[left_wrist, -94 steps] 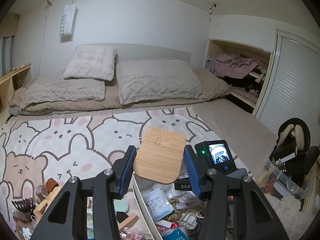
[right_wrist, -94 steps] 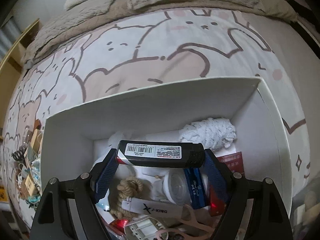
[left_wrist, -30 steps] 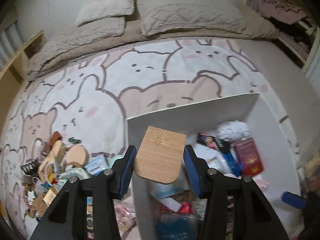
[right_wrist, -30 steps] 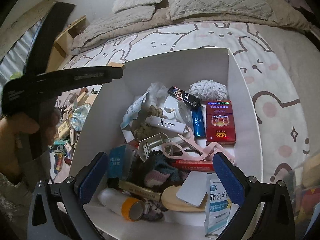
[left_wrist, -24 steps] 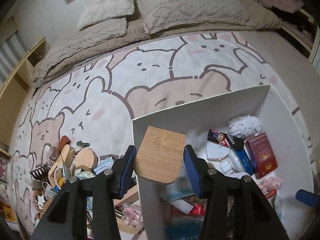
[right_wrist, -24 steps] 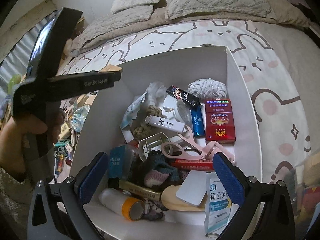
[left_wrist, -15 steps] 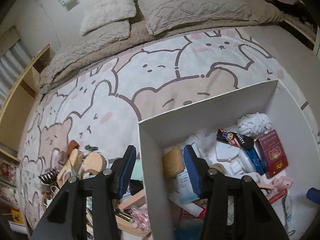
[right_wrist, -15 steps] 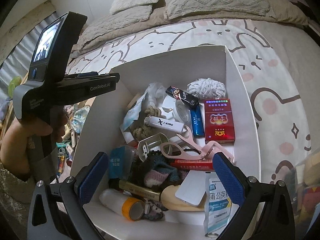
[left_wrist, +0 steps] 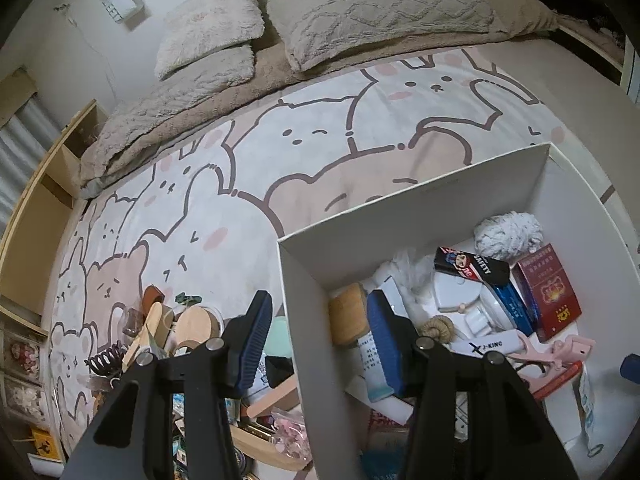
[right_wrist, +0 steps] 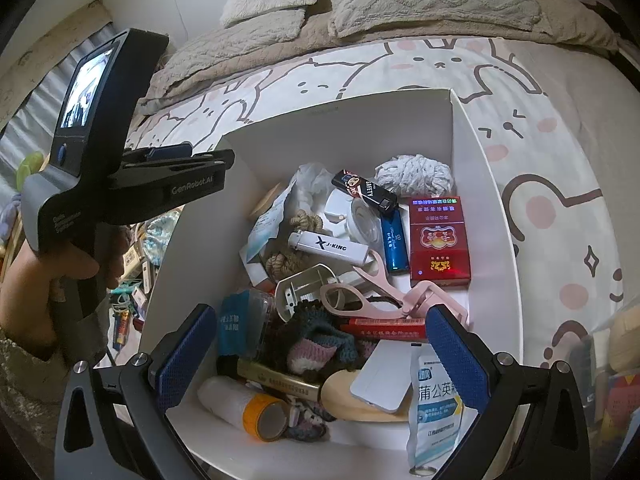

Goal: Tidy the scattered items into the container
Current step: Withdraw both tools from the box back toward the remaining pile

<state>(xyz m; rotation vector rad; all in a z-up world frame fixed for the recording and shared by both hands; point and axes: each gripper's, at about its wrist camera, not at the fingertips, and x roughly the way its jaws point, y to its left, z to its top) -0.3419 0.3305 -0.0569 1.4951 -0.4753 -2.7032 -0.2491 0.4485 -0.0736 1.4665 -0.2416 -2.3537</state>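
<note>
- Nearest in the right wrist view, the right gripper (right_wrist: 320,356) hovers over the white box (right_wrist: 494,216) with its jaws wide and nothing between them.
- The left gripper (left_wrist: 322,342) has its jaws set fairly narrow and empty, straddling the box's left wall: one finger is outside it, the other inside.
- The wooden piece (left_wrist: 347,314) lies inside the box, against that wall, so this drop looks finished.
- The box also holds a red carton (right_wrist: 438,240), a white lighter (right_wrist: 328,246), pink scissors (right_wrist: 372,292), and a roll of tape (right_wrist: 266,420).
- The scattered pile (left_wrist: 168,344) left of the box is the remaining work; a good next move would be to lift the left gripper clear of the wall before swinging over, so the box is not dragged.
- In the pile, pick a piece lying loose on top, such as the round wooden lid (left_wrist: 196,322), rather than digging beneath.
- Everything sits on a bed with a bear-and-rabbit cover (left_wrist: 320,136); its soft surface may let the box tip if pressed.
- Beyond are grey pillows (left_wrist: 380,12), a wooden shelf (left_wrist: 36,200) at the left, and a pale wall.
</note>
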